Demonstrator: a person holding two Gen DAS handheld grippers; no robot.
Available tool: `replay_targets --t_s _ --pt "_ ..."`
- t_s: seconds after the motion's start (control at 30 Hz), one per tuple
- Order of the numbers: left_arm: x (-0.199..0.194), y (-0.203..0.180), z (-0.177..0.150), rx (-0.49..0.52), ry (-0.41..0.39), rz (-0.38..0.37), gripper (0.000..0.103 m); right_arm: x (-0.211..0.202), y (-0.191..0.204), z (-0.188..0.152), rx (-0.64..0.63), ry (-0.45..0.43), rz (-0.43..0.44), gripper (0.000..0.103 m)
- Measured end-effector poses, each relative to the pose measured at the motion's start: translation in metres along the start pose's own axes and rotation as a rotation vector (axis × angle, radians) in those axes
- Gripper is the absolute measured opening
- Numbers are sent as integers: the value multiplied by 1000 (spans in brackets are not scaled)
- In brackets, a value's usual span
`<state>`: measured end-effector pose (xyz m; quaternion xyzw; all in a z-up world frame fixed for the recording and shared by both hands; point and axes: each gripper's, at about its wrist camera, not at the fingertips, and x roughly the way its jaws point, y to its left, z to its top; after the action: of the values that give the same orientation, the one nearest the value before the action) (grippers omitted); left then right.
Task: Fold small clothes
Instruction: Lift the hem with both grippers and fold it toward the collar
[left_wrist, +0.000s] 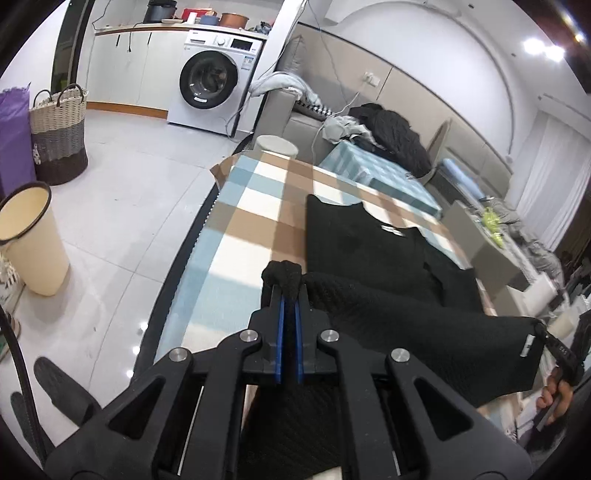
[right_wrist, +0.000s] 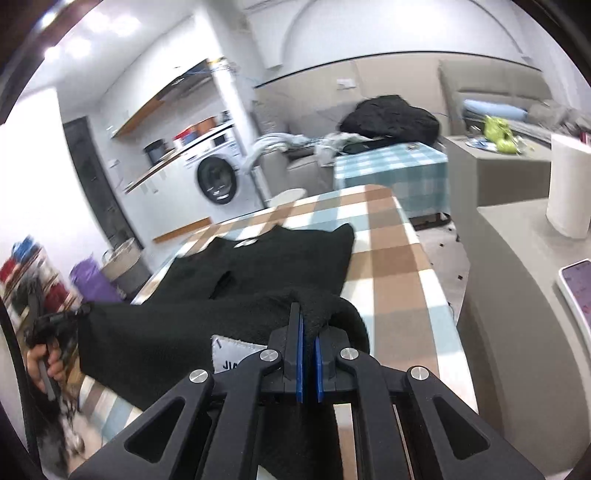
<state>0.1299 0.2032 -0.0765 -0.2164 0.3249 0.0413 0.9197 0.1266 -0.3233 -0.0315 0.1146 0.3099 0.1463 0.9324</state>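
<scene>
Checked cloth covers the bench (left_wrist: 255, 206), where a black garment (left_wrist: 369, 243) lies with its far part flat and its near hem lifted. Left hand-held gripper (left_wrist: 286, 282) and right hand-held gripper (right_wrist: 314, 321) each pinch a hem corner. Folding looks barely begun; every fold remains.
</scene>
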Motion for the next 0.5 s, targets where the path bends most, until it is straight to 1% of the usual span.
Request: replay_targets --t_s 0.1,0.17,0.2,0.23,0.27,0.3,0.33,0.4,0.43,0.47,0.5 --pt "46 3 12 -26 68 31 2 36 -9 10 53 37 -49 4" --pt "75 6 13 -46 107 50 3 58 -12 11 64 63 -91 5" --pt "83 7 11 -49 124 63 4 71 -13 11 68 91 -110 5" --pt "89 7 8 -48 140 79 6 79 -16 10 69 116 -117 10" --pt "90 8 5 -46 148 78 10 88 -20 8 75 172 -143 14" --pt "90 10 1 -45 154 69 19 89 -23 5 80 185 -148 20" --pt "91 12 -3 -46 157 63 30 84 -29 1 96 189 -143 35" --pt "85 18 -12 -58 163 54 41 73 -38 -9 134 172 -123 54" --pt "85 20 -16 -66 169 37 44 69 -41 -14 150 175 -94 54" --pt "85 20 -19 -69 180 20 45 68 -43 -18 160 199 -60 54" --pt "87 19 -22 -63 197 -1 45 70 -44 -23 163 227 -44 54"
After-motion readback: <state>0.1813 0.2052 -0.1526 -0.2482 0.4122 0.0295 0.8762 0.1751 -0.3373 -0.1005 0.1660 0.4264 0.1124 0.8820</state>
